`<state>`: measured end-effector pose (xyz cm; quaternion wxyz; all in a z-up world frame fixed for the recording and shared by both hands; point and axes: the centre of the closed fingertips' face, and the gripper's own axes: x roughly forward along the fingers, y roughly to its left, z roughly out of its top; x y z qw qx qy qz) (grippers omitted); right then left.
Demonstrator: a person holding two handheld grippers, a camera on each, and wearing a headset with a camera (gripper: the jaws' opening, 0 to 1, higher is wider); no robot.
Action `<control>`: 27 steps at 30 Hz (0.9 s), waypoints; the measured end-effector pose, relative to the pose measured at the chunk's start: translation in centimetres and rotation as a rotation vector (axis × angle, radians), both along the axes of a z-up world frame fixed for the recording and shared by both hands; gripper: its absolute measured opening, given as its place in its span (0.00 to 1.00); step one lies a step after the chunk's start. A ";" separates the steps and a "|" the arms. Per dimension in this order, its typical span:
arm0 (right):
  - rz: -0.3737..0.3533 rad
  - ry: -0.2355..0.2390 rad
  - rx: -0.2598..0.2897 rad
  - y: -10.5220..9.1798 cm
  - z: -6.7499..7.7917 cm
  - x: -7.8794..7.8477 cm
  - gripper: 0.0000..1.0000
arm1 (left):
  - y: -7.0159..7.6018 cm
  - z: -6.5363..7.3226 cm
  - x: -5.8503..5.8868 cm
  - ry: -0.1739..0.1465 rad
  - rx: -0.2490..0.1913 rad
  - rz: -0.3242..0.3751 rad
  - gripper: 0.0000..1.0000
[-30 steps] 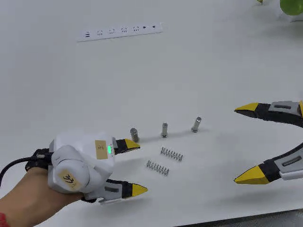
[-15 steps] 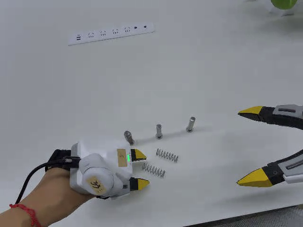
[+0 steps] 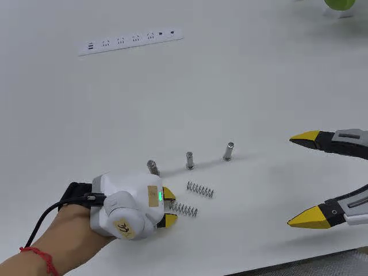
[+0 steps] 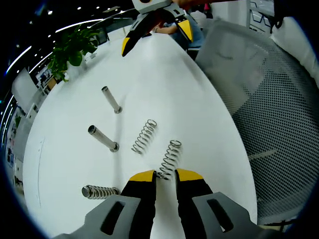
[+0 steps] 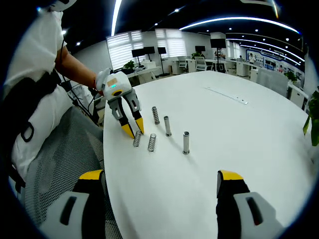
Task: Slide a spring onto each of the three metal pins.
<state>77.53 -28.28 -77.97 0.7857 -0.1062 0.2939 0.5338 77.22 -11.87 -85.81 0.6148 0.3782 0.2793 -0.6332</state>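
Note:
Three metal pins stand in a row on the white table: the left pin (image 3: pixel 152 167) wears a spring, while the middle pin (image 3: pixel 189 160) and the right pin (image 3: pixel 228 151) are bare. Two loose springs lie in front of them. My left gripper (image 3: pixel 169 206) has its jaws narrowed on the near end of the nearer spring (image 3: pixel 185 210), which the left gripper view shows between its fingertips (image 4: pixel 168 158). The other spring (image 3: pixel 200 189) lies free beside it. My right gripper (image 3: pixel 303 177) hovers wide open at the right, away from the pins.
A white power strip (image 3: pixel 131 41) lies at the back left. Something green (image 3: pixel 339 4) sits at the far right corner. The table's front edge (image 3: pixel 322 263) runs close under the right gripper, and a mesh chair (image 4: pixel 269 99) stands beyond it.
My left gripper moved forward to the nearer spring and its jaws closed from wide apart to a narrow gap around the spring's end. The right gripper stayed put.

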 end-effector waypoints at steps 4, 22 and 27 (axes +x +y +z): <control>0.004 0.001 -0.004 0.0 -0.1 -0.1 0.93 | 0.0 0.0 -0.2 0.000 0.005 -0.009 0.13; -0.005 0.008 -0.004 0.0 -0.2 -0.6 0.93 | 0.2 0.2 -1.0 0.036 -0.033 0.046 0.11; -0.009 0.000 0.001 0.2 0.4 -0.5 0.93 | -0.4 1.6 -1.4 0.067 -0.108 0.104 0.11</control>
